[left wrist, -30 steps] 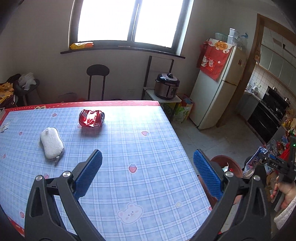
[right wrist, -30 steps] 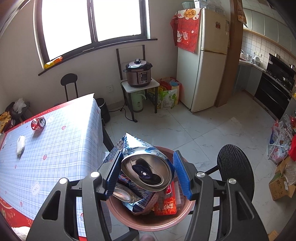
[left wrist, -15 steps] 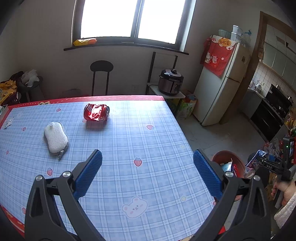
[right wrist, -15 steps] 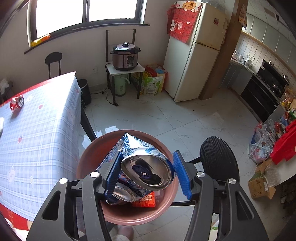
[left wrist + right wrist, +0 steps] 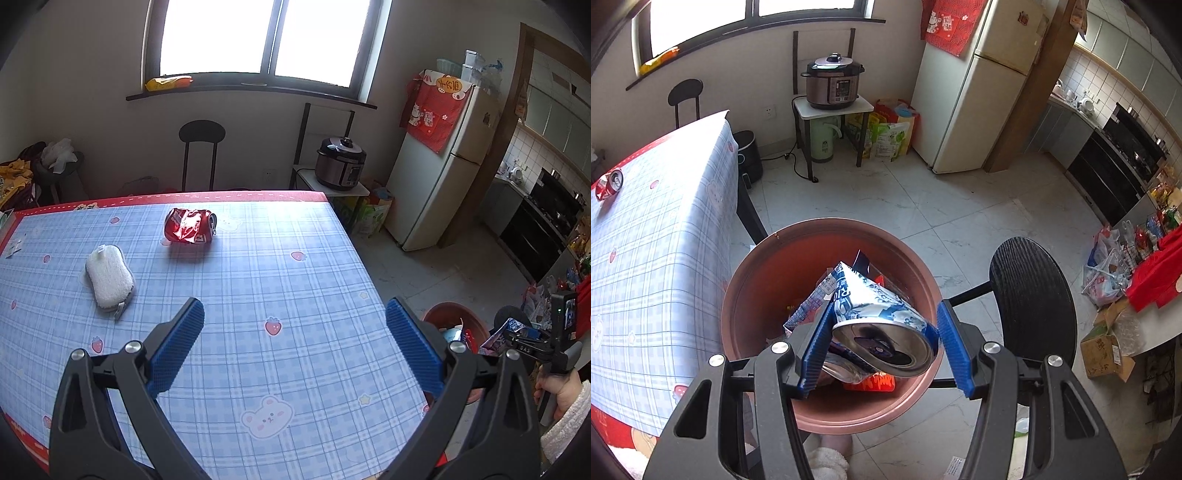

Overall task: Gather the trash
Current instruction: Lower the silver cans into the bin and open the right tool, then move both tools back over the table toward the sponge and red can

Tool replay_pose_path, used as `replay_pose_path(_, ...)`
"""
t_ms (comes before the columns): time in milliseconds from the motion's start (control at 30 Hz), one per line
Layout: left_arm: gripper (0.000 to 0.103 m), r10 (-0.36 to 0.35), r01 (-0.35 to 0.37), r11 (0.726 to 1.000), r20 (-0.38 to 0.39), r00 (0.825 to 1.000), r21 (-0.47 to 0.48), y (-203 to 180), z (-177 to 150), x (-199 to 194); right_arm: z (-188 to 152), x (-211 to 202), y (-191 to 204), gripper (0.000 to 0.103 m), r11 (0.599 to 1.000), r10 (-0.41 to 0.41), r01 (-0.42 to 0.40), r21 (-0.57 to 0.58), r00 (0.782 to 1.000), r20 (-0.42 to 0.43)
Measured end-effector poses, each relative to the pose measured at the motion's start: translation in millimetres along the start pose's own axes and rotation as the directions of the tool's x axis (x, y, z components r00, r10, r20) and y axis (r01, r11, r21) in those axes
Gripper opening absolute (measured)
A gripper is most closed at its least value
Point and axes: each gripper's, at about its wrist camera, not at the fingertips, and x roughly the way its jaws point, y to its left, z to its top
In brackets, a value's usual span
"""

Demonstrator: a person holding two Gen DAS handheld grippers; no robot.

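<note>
Kitchen floor tiles surround a terracotta-coloured bin (image 5: 753, 280) by the table's edge. Above it the right gripper (image 5: 882, 350) clamps a crushed blue-white can (image 5: 875, 314) lettered "RIO". Over the checked tablecloth (image 5: 295, 280) the left gripper (image 5: 295, 332) gapes, a crushed red can (image 5: 190, 230) near the table's far edge.

Over the last 1.0 s the right gripper (image 5: 881, 345), with the crushed blue-and-white can (image 5: 882, 328), has moved from the near rim of the brown bin (image 5: 768, 273) to over its middle. The can now sits tilted, its pads looser. The left gripper (image 5: 293, 345) has risen and drawn back; the red can (image 5: 190, 230) and sponge (image 5: 109, 277) lie farther off.
</note>
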Motion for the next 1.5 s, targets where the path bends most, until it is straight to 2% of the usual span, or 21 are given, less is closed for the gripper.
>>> replay_pose_path(400,0.097,0.002,-0.002,1.0,-0.002,1.0,-0.021,3,2,-1,3,3,-7,0.059,1.0,0.008,-0.008,0.016,1.0,-0.004)
replay_pose_path(500,0.097,0.004,-0.004,1.0,0.003,1.0,-0.022,5,3,-2,6,-3,-8,0.067,1.0,0.016,-0.016,0.025,1.0,0.021)
replay_pose_path(633,0.097,0.01,-0.01,0.999,0.005,1.0,-0.033,9,4,-3,13,-13,-9,0.086,0.999,0.012,-0.014,0.041,0.999,0.051)
replay_pose_path(767,0.097,0.016,-0.015,0.999,0.008,1.0,-0.049,15,5,-2,20,-23,-9,0.097,0.997,0.037,-0.043,0.063,0.996,0.086)
replay_pose_path(1133,0.097,0.074,-0.071,0.994,0.033,0.997,-0.084,46,6,-15,32,-42,17,0.097,0.999,0.036,-0.038,0.018,0.995,0.098)
replay_pose_path(1333,0.097,0.135,-0.127,0.979,0.038,0.99,-0.16,89,1,-27,38,-47,32,0.097,0.995,0.08,-0.084,0.046,0.993,0.092)
replay_pose_path(1500,0.097,0.191,-0.182,0.954,0.015,0.981,-0.237,138,-8,-33,45,-43,63,0.097,0.988,0.14,-0.144,0.049,0.987,0.078)
